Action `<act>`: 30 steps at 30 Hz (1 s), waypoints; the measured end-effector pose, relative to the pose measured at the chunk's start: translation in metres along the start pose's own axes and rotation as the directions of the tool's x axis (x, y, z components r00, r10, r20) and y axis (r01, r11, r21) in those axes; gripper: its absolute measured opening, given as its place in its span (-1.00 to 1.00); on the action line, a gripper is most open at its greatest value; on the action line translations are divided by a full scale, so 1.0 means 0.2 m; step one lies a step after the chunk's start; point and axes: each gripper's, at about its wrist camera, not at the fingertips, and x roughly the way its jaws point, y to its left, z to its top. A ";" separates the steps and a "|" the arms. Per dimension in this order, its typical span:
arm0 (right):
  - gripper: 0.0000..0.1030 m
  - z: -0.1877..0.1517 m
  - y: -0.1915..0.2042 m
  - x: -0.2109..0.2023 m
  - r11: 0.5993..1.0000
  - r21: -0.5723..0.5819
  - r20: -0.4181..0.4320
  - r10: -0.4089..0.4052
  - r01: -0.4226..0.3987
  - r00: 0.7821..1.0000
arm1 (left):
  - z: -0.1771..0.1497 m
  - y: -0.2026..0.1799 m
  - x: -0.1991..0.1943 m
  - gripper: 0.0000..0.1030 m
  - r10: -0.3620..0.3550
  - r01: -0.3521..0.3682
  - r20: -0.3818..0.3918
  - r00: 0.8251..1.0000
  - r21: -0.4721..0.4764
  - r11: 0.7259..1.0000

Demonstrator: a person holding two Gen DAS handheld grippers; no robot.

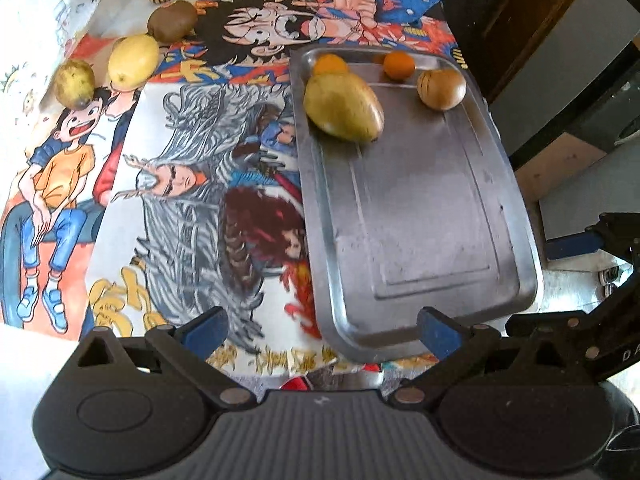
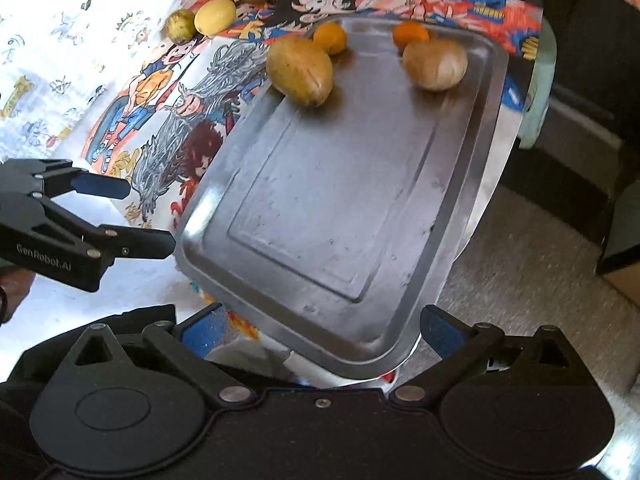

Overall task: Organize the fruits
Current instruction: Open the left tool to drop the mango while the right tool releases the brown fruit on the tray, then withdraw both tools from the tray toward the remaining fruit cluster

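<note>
Evidently both our claws, left claw [image 1: 322, 330] and right claw [image 2: 320, 326], hang spread and empty over the tray [image 2: 332, 200], its fruits [image 2: 300, 72] gathered upper frame, leaving room.

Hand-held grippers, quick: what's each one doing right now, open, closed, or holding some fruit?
Left hand-held gripper: open, holding nothing.
Right hand-held gripper: open, holding nothing; the metal tray lies below it.

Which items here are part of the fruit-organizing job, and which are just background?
Job: metal tray; mango, two oranges and brown fruit on it; fruits on the cloth.
Background: cartoon tablecloth; floor.
</note>
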 end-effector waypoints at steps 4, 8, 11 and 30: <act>0.99 0.02 0.03 0.01 1.000 -0.006 -0.027 0.025 -0.026 0.999 | -0.03 0.03 -0.01 0.99 0.017 -0.017 -0.014 1.000 -0.015 1.000; 0.99 0.06 0.07 0.01 0.998 -0.047 -0.037 0.051 -0.053 0.998 | -0.04 0.07 -0.04 0.99 0.045 -0.046 -0.022 0.999 -0.043 0.998; 0.99 0.09 0.11 0.00 0.993 -0.086 -0.042 0.073 -0.077 0.996 | -0.05 0.10 -0.06 0.99 0.065 -0.066 -0.015 0.998 -0.072 0.995; 0.99 0.33 0.34 0.09 0.972 -0.207 -0.044 0.102 -0.109 0.994 | -0.07 0.39 -0.10 0.99 0.150 -0.147 -0.004 0.989 -0.207 0.967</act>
